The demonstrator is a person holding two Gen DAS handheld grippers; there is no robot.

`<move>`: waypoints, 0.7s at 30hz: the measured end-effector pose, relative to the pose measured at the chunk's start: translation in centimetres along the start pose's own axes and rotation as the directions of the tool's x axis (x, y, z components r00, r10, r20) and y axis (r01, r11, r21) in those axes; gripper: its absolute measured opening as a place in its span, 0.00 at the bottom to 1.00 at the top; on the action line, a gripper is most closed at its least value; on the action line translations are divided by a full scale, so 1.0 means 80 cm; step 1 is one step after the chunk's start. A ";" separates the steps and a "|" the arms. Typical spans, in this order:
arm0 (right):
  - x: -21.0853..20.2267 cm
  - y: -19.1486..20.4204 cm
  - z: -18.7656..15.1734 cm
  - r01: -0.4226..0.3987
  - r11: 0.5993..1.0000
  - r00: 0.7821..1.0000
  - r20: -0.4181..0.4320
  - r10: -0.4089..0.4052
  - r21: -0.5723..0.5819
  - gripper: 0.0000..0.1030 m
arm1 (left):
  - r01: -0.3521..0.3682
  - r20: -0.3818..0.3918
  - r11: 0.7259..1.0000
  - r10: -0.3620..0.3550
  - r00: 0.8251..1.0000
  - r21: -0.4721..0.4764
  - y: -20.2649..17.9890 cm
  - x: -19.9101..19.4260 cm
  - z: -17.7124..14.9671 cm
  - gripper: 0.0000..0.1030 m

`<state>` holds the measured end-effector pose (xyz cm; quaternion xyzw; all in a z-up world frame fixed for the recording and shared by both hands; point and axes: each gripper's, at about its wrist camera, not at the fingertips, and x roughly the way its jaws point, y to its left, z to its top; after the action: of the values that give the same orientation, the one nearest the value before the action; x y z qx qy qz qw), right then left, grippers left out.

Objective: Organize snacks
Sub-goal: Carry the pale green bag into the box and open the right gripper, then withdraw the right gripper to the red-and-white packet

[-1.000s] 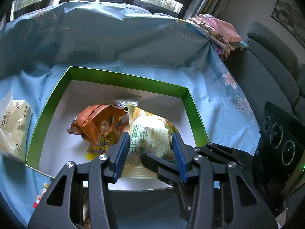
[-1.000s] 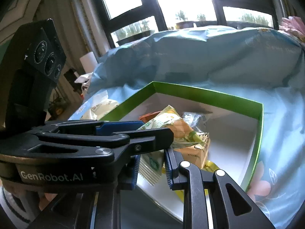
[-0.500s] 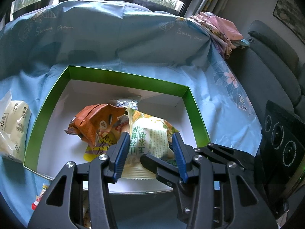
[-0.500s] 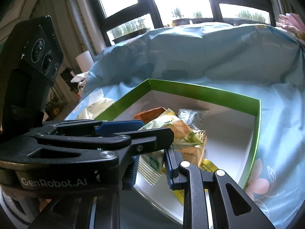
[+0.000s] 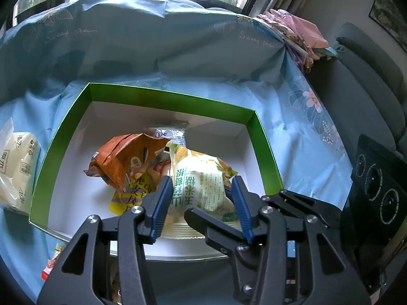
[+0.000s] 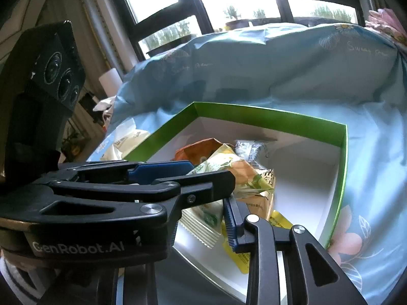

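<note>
A green-walled box point(image 5: 178, 104) with a white floor holds several snack packets. A white-green packet point(image 5: 201, 188) leans on an orange packet point(image 5: 127, 157), a yellow one point(image 5: 124, 198) and a small white one point(image 5: 168, 133). My left gripper point(image 5: 202, 195) is open above the box's near side, its blue pads either side of the white-green packet, apart from it. In the right wrist view the box point(image 6: 267, 117) and that packet point(image 6: 229, 170) show behind the left gripper's body. My right gripper point(image 6: 203, 218) is open and empty over the box's near edge.
A blue cloth point(image 5: 152, 45) covers the surface and rises behind the box. A pale snack bag point(image 5: 17, 167) lies left of the box, and it also shows in the right wrist view point(image 6: 127, 139). A small red-white packet point(image 5: 49, 267) lies at the near left. A grey sofa point(image 5: 376, 81) stands at right.
Both grippers have drawn back slightly from the box, so the box and packets sit a little farther up in view. Both stay open. The packets have not moved.
</note>
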<state>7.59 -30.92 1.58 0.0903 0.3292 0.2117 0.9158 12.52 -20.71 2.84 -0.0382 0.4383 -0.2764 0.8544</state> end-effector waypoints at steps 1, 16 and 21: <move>0.000 -0.001 0.000 0.001 1.000 1.000 0.001 -0.001 0.004 0.31 | 0.000 -0.002 1.000 0.000 1.000 -0.001 0.000 0.001 0.000 0.46; -0.012 -0.018 0.003 0.051 0.997 0.998 0.029 -0.053 0.061 0.51 | -0.076 0.032 0.997 0.077 0.997 -0.010 0.002 -0.011 0.002 0.76; -0.019 -0.022 0.004 0.055 0.996 0.997 0.041 -0.058 0.068 0.54 | -0.117 0.061 0.993 0.117 0.991 -0.003 0.002 -0.024 0.000 0.81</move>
<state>7.28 -33.20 2.13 0.1163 0.3186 0.1724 0.9248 11.72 -19.61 4.20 -0.0208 0.4134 -0.2247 0.8821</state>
